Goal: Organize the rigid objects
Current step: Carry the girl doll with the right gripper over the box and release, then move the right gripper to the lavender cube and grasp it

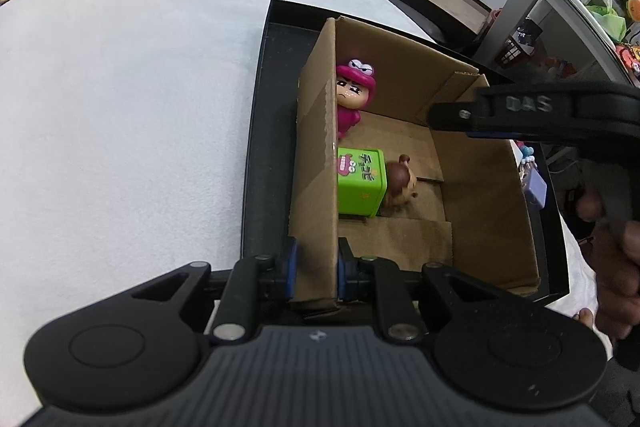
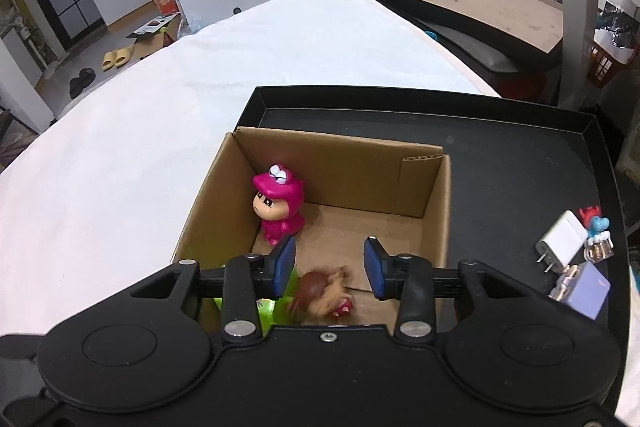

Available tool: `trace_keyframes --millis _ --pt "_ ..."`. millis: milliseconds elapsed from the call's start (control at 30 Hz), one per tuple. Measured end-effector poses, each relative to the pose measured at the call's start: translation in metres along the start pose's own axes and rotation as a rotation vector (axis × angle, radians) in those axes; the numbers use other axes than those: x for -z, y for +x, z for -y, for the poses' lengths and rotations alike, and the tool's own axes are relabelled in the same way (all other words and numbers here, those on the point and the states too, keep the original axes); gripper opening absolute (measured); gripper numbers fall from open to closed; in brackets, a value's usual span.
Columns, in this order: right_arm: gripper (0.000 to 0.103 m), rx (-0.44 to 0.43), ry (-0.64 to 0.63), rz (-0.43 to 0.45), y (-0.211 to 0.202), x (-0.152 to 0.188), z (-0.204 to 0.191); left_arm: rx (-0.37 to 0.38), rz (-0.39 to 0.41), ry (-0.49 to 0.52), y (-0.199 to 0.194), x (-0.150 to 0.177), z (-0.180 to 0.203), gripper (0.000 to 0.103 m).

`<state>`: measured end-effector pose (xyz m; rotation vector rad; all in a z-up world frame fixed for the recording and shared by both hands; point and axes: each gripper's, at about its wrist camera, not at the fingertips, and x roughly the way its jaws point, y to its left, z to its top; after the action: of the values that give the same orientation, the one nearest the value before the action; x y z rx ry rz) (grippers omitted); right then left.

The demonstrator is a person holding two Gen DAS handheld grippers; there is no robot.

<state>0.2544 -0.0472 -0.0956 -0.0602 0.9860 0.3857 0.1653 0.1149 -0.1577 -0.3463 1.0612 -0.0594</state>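
An open cardboard box (image 1: 480, 187) stands in a black tray (image 1: 260, 147). My left gripper (image 1: 316, 267) is shut on the box's left wall, a blue pad on each side of it. Inside the box, a pink hooded figurine (image 2: 278, 203) stands in the far left corner. A green cube box (image 1: 360, 183) sits against the left wall, and a brown-haired figurine (image 2: 320, 291) lies on the floor beside it. My right gripper (image 2: 330, 265) hangs open over the box; the brown figurine lies below the gap, and the pads do not touch it.
On the tray's right side lie a white charger (image 2: 560, 239), a small blue figure (image 2: 598, 225) and a lilac charger (image 2: 584, 287). The tray sits on a white cloth-covered table (image 2: 160, 107). Behind, a dark side table (image 2: 500, 11) holds a face mask and a tipped cup.
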Motion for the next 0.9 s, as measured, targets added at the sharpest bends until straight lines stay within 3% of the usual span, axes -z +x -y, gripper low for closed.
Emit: trace_keyframes --millis 900 --pt "0.055 0.016 0.048 0.022 -0.063 0.028 0.095 -0.066 -0.012 0.015 0.000 0.000 0.013 0.017"
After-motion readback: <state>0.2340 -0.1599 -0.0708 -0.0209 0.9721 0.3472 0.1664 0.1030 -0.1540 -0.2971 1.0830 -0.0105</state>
